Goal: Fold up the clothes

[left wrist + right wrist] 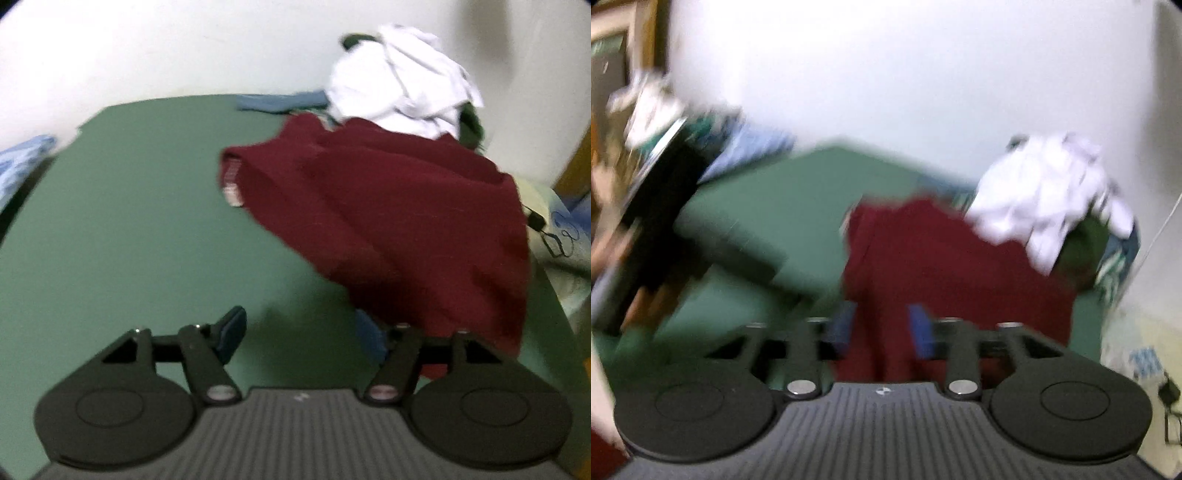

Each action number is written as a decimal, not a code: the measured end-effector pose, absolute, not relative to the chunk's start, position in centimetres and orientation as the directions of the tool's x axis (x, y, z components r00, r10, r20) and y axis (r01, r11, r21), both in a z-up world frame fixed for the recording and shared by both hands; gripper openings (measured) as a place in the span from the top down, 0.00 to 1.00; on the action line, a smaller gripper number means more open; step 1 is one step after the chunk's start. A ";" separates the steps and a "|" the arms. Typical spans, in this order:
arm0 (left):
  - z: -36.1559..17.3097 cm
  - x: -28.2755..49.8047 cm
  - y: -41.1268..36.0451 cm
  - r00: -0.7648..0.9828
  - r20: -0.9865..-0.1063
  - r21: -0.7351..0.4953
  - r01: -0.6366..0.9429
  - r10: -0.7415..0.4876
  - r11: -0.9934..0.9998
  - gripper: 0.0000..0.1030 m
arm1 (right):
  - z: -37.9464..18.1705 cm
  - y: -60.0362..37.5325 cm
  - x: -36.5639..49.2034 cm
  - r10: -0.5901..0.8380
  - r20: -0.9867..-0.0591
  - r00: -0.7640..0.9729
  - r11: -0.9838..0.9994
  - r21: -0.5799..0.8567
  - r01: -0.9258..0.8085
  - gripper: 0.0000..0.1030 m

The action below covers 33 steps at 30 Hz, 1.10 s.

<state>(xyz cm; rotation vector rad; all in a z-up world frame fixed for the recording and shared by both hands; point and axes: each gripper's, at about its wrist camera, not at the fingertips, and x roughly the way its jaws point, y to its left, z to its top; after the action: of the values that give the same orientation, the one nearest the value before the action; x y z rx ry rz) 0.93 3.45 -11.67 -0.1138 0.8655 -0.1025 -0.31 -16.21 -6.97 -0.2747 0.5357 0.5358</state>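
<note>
A dark red garment (388,221) lies crumpled on the right part of the green table (129,229). My left gripper (299,338) is open and empty above the green surface, its right finger at the garment's near edge. In the blurred right wrist view the same red garment (942,266) lies ahead. My right gripper (882,328) is open, with red cloth showing between its fingers; I cannot tell whether it touches the cloth. The left gripper (650,206) appears as a dark blur at the left.
A pile of white clothes (402,88) with dark green cloth under it sits behind the red garment, also in the right wrist view (1052,199). A blue cloth (280,101) lies at the table's far edge. A white wall stands behind. Light blue fabric (22,162) lies at far left.
</note>
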 end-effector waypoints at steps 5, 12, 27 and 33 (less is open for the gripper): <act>-11.2 -2.1 5.6 0.667 -0.744 -0.088 -0.041 -0.038 0.995 0.28 | -8.9 -10.8 7.1 0.356 -0.512 0.782 0.831 -0.210 -0.515 0.48; -10.6 -4.9 8.6 0.682 -0.731 -0.077 -0.115 0.023 0.990 0.21 | -13.1 -2.7 8.3 0.285 -0.566 0.773 0.767 -0.349 -0.538 0.56; -10.8 -0.7 9.7 0.708 -0.682 -0.048 0.203 -0.181 0.978 0.16 | -4.6 -14.7 -0.4 0.161 -0.500 0.851 0.966 -0.096 -0.239 0.86; -11.0 1.4 7.9 0.675 -0.668 -0.088 0.347 -0.313 0.934 0.13 | -5.9 -19.0 -7.2 -0.050 -0.596 0.802 0.989 -0.143 -0.045 0.85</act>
<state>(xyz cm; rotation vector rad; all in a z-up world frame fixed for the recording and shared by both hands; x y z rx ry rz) 1.45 7.87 -11.04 0.0475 0.7417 -0.3711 -7.19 -19.03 -5.86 -0.1529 0.6413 -0.0028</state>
